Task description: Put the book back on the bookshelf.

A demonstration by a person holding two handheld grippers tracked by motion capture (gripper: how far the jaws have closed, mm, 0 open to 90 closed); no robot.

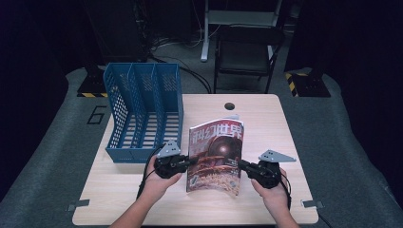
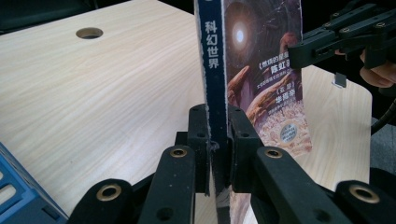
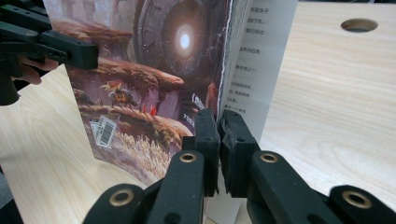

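A magazine (image 1: pixel 216 154) with a red title and a space-scene cover is held up off the wooden table (image 1: pixel 266 118), tilted and slightly bowed. My left gripper (image 1: pixel 188 162) is shut on its blue spine (image 2: pixel 215 70), jaws clamped either side. My right gripper (image 1: pixel 241 165) is shut on the opposite edge, pinching the cover and pages (image 3: pixel 217 100); white inner pages (image 3: pixel 261 60) stick out past the jaws. In the left gripper view the right gripper (image 2: pixel 299 51) shows at the magazine's far edge. In the right gripper view the left gripper (image 3: pixel 88 53) shows at the far edge.
A blue three-slot file holder (image 1: pixel 142 111) stands on the table's left side, slots open toward the top. A round cable hole (image 1: pixel 230 106) sits near the table's far edge. A black chair (image 1: pixel 247 52) stands beyond the table.
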